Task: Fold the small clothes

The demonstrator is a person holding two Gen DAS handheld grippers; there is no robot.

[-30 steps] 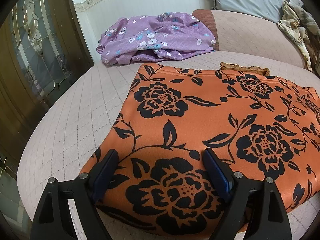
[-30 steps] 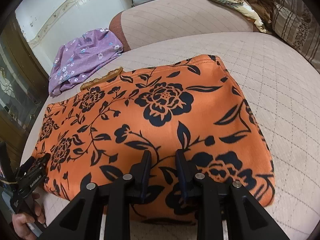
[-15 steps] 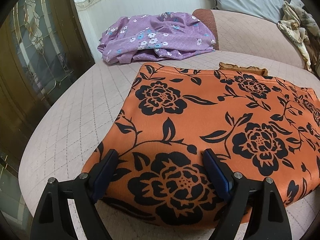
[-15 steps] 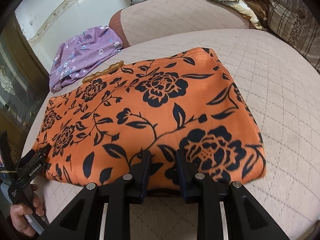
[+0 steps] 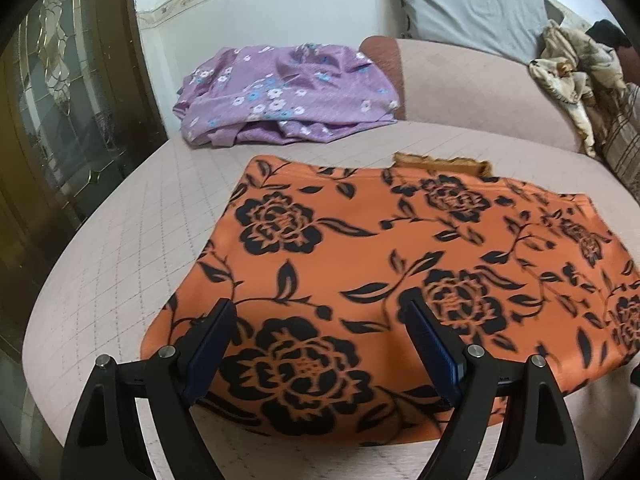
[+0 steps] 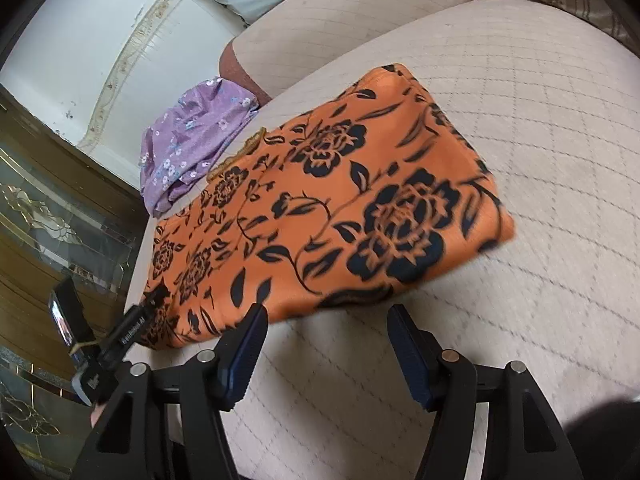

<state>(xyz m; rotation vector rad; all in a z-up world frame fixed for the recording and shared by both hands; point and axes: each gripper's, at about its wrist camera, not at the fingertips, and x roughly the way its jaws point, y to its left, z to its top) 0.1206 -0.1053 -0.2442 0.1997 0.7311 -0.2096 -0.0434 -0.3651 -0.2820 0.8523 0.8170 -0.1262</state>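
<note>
Orange floral garment [image 5: 400, 264] — folded flat on quilted sofa seat [image 6: 560, 160], clear of the purple floral cloth [image 5: 288, 92] | left gripper [image 5: 320, 344] fingers spread above its near edge, grasping nothing | right gripper [image 6: 324, 352] fingers released, just off the hem — fold judged set.

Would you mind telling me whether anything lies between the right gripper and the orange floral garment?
Nothing visible does: only bare quilted bed cover separates the open right gripper from the near edge of the orange floral garment.
</note>
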